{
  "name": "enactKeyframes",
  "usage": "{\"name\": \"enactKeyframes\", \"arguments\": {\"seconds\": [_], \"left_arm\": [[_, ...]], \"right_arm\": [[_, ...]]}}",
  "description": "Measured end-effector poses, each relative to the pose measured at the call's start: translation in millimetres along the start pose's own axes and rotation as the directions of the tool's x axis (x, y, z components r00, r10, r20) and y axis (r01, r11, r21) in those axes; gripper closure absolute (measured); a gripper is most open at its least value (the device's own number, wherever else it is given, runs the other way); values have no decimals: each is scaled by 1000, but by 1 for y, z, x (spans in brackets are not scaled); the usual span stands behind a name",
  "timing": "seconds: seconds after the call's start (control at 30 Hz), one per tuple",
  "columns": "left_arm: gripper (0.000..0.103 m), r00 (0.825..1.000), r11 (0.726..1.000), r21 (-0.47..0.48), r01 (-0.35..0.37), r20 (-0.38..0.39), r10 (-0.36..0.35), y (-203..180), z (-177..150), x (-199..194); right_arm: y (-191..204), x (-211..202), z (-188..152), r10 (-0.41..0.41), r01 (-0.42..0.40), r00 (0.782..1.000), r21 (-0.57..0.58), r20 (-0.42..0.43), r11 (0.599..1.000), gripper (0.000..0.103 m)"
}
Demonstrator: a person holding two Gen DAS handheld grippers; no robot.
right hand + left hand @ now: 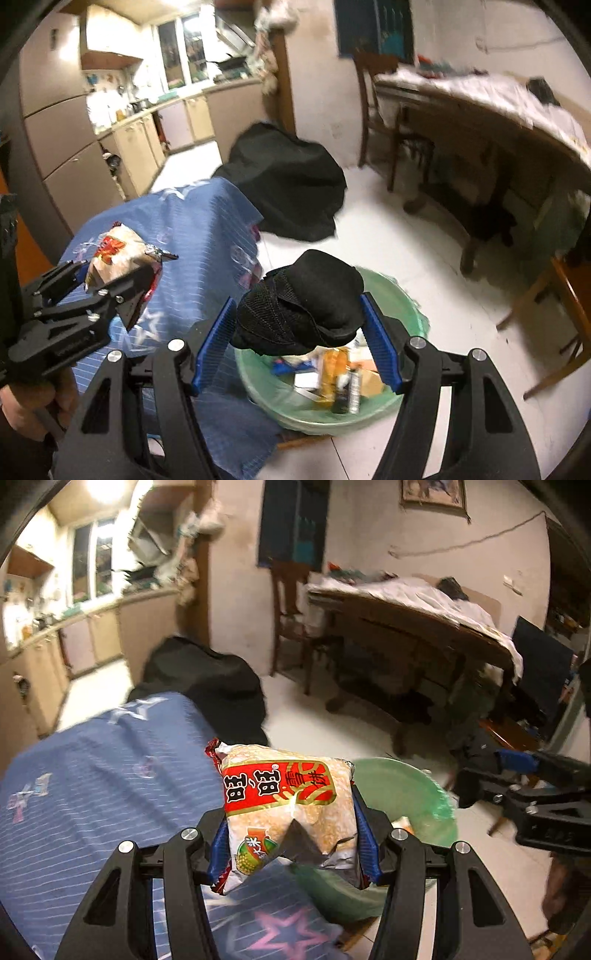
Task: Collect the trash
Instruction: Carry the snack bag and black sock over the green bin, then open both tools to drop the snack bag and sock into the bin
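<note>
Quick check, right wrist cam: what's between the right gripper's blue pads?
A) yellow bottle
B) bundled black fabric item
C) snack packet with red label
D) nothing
B: the right gripper is clamped on a bundled black fabric item above the green-lined trash bin; the snack packet sits in the left gripper.

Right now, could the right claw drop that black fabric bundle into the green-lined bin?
Probably yes: the right claw grips the black fabric bundle above the green-lined bin, whose open top shows only loose trash, nothing covering it.

One snack packet (288,812), one black cloth (303,306)
</note>
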State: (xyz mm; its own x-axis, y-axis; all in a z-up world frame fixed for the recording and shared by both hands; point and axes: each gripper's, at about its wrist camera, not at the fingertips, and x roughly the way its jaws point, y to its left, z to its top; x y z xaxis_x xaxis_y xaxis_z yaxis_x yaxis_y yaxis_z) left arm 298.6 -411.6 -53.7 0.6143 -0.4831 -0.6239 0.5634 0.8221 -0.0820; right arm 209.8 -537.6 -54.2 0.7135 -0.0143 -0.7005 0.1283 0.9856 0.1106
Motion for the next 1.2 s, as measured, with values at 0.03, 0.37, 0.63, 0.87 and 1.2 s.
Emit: {"name": "enactKeyframes", "arguments": {"seconds": [0.03,0.37,0.63,0.87,1.2], "left_arm": [[46,1000,1000,3,17,-18,-17,-4,3,9],[46,975,994,25,107,-198,-100,-27,19,104],[47,964,994,20,111,-245,-103,-29,9,149],[47,965,993,28,113,-240,-103,-35,6,160],[46,966,994,41,106,-240,-93,-39,6,155]], "right_arm": [[-8,7,0,2,-1,1000,13,-28,1000,38],[-53,53,-7,13,0,984,71,-180,997,38],[-63,62,-10,16,0,980,84,-197,997,38],[-74,66,-9,21,-3,980,93,-199,996,37],[-76,68,-12,30,-12,980,93,-196,996,35]]}}
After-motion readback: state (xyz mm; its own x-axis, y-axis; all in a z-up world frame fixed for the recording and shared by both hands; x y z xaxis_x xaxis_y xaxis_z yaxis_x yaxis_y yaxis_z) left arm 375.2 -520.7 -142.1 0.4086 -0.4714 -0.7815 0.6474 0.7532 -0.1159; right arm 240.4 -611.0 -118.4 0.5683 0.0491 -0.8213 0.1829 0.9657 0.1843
